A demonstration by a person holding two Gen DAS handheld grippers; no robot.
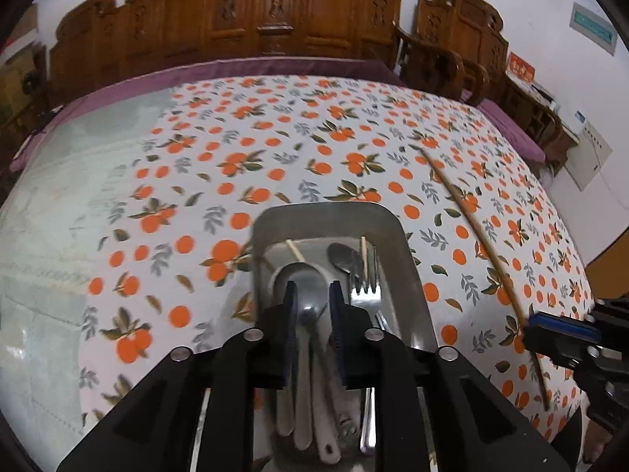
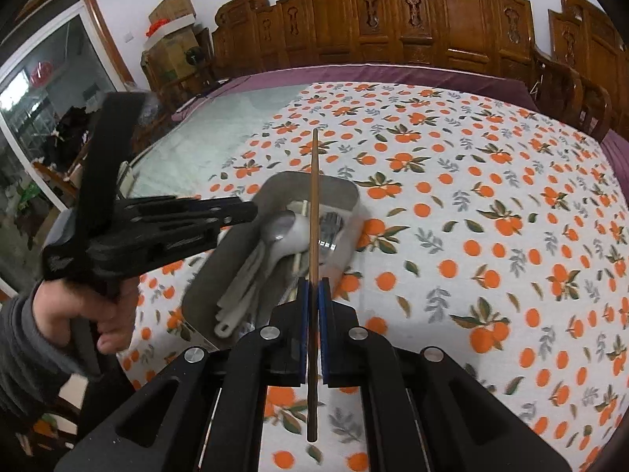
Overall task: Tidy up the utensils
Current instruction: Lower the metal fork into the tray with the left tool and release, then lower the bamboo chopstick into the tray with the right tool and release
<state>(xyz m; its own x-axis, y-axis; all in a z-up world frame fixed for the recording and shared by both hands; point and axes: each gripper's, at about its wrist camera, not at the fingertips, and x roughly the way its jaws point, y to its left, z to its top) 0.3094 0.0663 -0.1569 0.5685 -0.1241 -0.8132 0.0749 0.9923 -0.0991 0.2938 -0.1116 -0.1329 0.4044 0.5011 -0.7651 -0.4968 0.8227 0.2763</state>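
A metal tray (image 1: 409, 251) (image 2: 346, 192) sits on the orange-print tablecloth and holds several spoons, a fork (image 1: 365, 291) and chopsticks. My left gripper (image 1: 311, 287) hovers over the tray, its jaws apart on either side of a metal spoon (image 1: 310, 306), not closed on it. It also shows in the right wrist view (image 2: 240, 212), at the tray's left rim. My right gripper (image 2: 313, 287) is shut on a long wooden chopstick (image 2: 313, 204) and holds it above the tray's right side. The chopstick (image 1: 471, 216) and right gripper (image 1: 550, 330) show in the left wrist view, to the right of the tray.
The tablecloth (image 2: 491, 236) covers most of a glass-topped table (image 1: 59, 196). Carved wooden chairs (image 1: 275, 19) line the far edge and the right side. A person's hand (image 2: 78, 310) holds the left gripper's handle.
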